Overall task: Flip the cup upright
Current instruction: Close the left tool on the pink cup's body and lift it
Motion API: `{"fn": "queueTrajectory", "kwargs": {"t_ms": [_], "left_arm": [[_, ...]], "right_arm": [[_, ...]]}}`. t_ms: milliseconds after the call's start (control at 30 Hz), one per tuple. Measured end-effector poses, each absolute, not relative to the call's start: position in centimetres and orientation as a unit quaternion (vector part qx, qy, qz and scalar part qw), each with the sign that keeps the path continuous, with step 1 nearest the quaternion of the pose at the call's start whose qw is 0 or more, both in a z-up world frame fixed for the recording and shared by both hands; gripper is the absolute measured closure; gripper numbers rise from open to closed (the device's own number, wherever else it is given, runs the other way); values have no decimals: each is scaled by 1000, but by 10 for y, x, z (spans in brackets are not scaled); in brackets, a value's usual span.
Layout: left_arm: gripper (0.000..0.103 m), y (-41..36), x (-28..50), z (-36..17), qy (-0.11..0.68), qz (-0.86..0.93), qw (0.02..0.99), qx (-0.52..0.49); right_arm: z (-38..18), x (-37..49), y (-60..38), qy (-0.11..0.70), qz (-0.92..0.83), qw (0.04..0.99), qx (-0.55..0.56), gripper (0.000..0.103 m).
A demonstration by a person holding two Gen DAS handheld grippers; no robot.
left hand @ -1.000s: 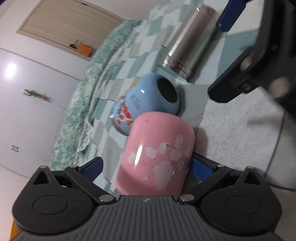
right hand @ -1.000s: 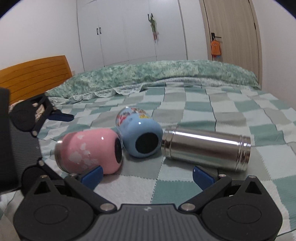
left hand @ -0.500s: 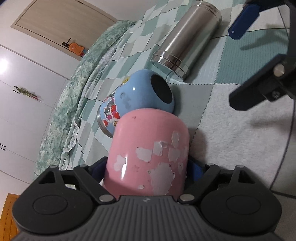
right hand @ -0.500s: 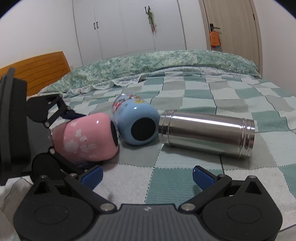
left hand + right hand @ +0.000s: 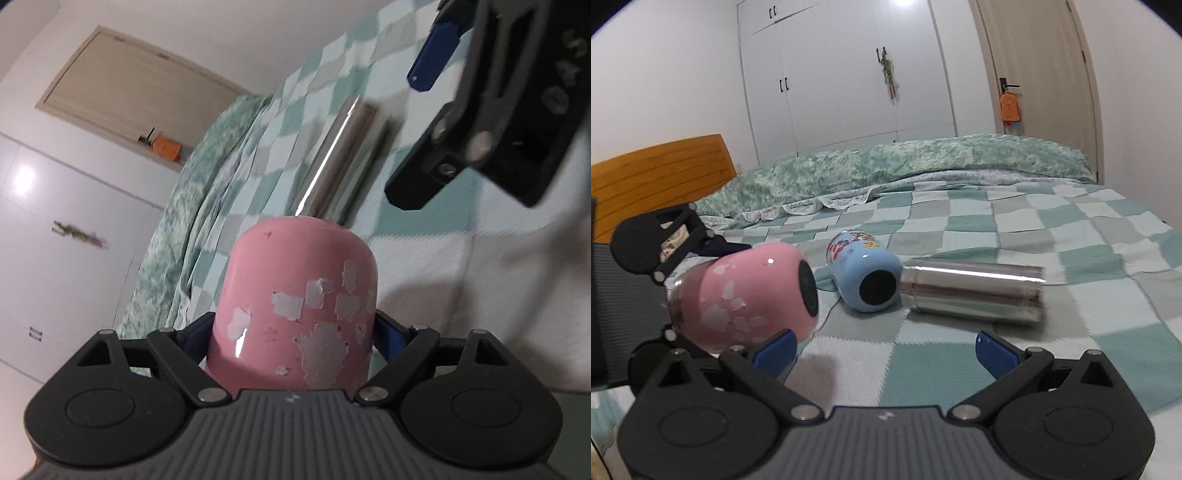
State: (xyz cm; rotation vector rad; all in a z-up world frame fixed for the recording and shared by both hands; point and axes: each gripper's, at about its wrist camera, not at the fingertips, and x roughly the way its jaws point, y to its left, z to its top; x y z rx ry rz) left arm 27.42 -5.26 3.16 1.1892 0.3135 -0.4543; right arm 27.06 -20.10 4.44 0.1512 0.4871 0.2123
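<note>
A: Pink cup [image 5: 746, 295], clamped near its mouth end by the left gripper [image 5: 295, 332]; raised just clear of the checked bedspread [image 5: 1052, 229], axis near horizontal, base toward the blue cup [image 5: 866, 275] and steel flask [image 5: 973, 291], both lying on their sides.

B: And the right gripper [image 5: 884, 350]?

A: Spread wide, holding nothing; low over the bedspread in front of the cups.

B: Step in hand?

A: Apparently the lift; next, judged: rotate the wrist until the mouth faces up; set down on flat quilt; soft bedding may tip it.
</note>
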Motion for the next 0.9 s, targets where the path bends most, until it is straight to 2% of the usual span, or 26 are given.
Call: {"fn": "queueTrajectory", "kwargs": {"t_ms": [167,367,667,900], "left_arm": [[15,-78,212,37,127,-255,792,540],[15,-103,169,18,123,-294,783,534],[15,-116,169,-24,119,-315,759,557],[14,-112,177,-25,118,-324,767,542]], "right_arm": [[55,218,-235,234,84,966,69,0],[63,159,-270,228,64,971,45,0],[47,122,-283,249,58,966,24,0],[42,119,-270,258,74,963,6,0]]}}
